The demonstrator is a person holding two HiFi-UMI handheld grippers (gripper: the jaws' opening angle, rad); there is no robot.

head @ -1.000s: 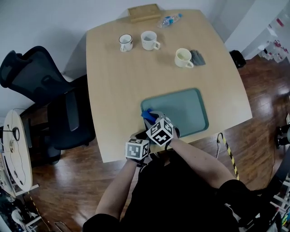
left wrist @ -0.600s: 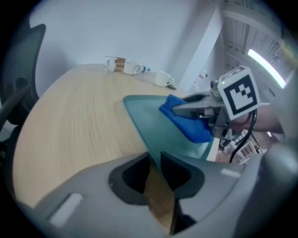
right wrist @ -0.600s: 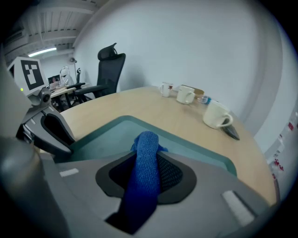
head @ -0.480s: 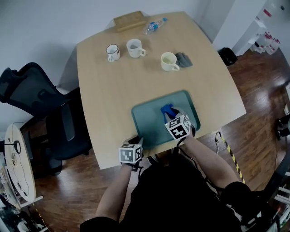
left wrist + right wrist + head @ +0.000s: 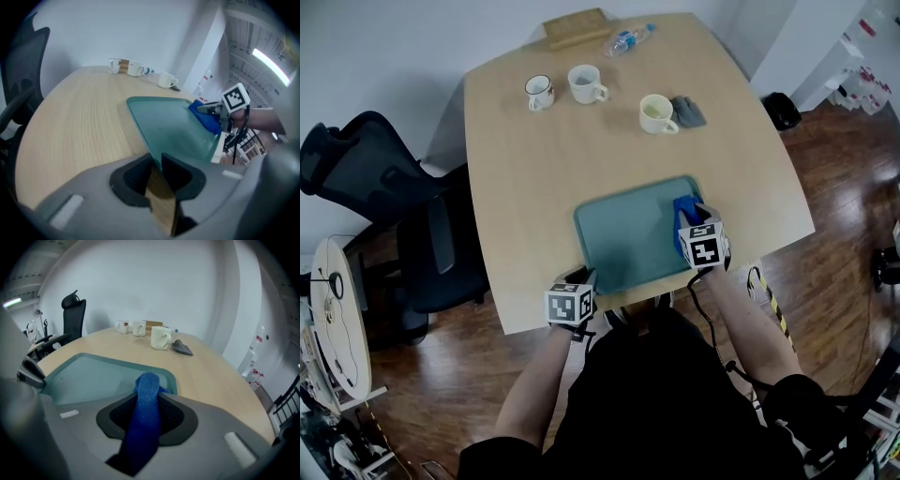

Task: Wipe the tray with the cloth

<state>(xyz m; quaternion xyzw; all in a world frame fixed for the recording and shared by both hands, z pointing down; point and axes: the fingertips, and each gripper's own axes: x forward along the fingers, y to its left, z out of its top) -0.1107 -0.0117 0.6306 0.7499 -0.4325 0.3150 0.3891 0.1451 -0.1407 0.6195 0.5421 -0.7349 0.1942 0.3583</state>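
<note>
Two tongs are sharing work: left tongs (image 5: 157, 161) are pinching the tray (image 5: 628, 234) by its near corner, likely steadying it on the worktop (image 5: 534, 159); right tongs (image 5: 690, 223), clamped on the cloth (image 5: 147, 394), are pressing it at the tray's right end.

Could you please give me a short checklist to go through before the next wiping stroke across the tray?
1. Grip on the cloth: ok. The right gripper is closed on it.
2. Hold on the tray: ok. The left gripper clamps its near left corner.
3. Position of the cloth: ok. It sits at the tray's right end, with the rest of the tray bare to the left.
4. Cloth pressed flat on the tray surface: cannot tell.
5. Tray free of other things: ok. Nothing else lies in it.
6. Mugs out of the way: ok. They stand at the far side of the table, apart from the tray.
</note>
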